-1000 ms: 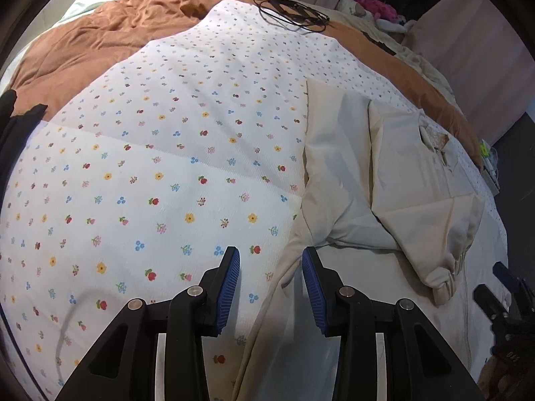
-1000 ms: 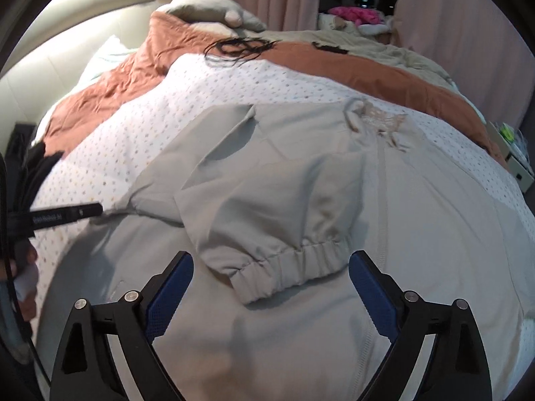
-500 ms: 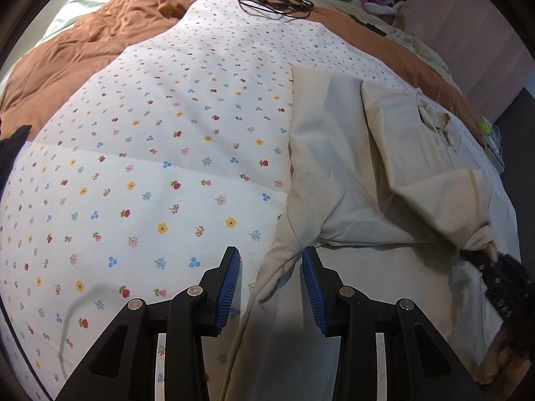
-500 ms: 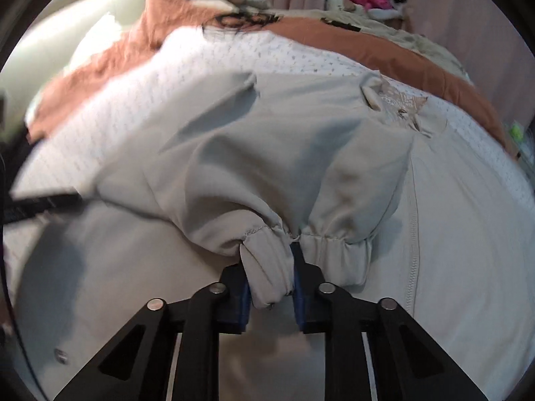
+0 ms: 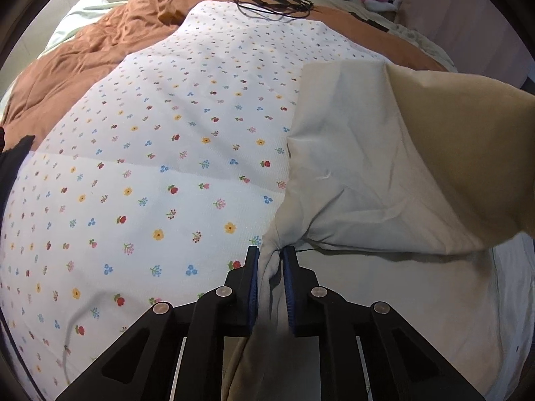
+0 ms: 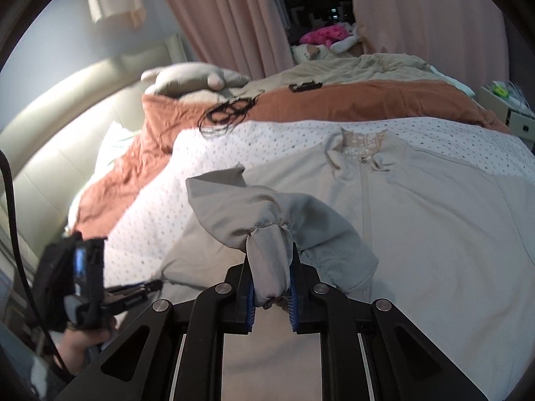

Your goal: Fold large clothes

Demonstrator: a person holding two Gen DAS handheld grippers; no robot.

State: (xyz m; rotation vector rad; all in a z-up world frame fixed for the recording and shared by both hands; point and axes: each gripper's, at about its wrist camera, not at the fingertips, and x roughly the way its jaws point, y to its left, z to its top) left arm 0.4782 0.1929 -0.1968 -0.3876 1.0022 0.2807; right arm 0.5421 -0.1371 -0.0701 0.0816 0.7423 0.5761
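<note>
A beige zip jacket (image 5: 351, 167) lies spread front-up on the bed, collar (image 6: 362, 143) at the far side. My left gripper (image 5: 271, 254) is at the jacket's left edge by the armpit. Its jaws are closing, and a pinch of fabric sits between the blue pads (image 5: 253, 277). My right gripper (image 6: 270, 256) has its jaws closing on the elastic sleeve cuff (image 6: 269, 267), which bulges between the pads. It holds the cuff raised above the jacket body (image 6: 434, 234). The lifted sleeve (image 5: 468, 153) arches over the right of the left wrist view. The left gripper (image 6: 147, 289) also shows low at left in the right wrist view.
The jacket rests on a white floral sheet (image 5: 167, 150) over a brown duvet (image 5: 83, 60). A coiled black cable (image 5: 274, 0) lies at the sheet's far end. A pillow (image 6: 194, 78), pink curtains (image 6: 227, 16) and a nightstand (image 6: 501, 103) stand beyond. A hand (image 6: 83, 341) holds the left gripper.
My right gripper shut on the sleeve cuff and lifted it off the jacket, dragging the sleeve up. My left gripper narrowed onto the fabric by the armpit.
</note>
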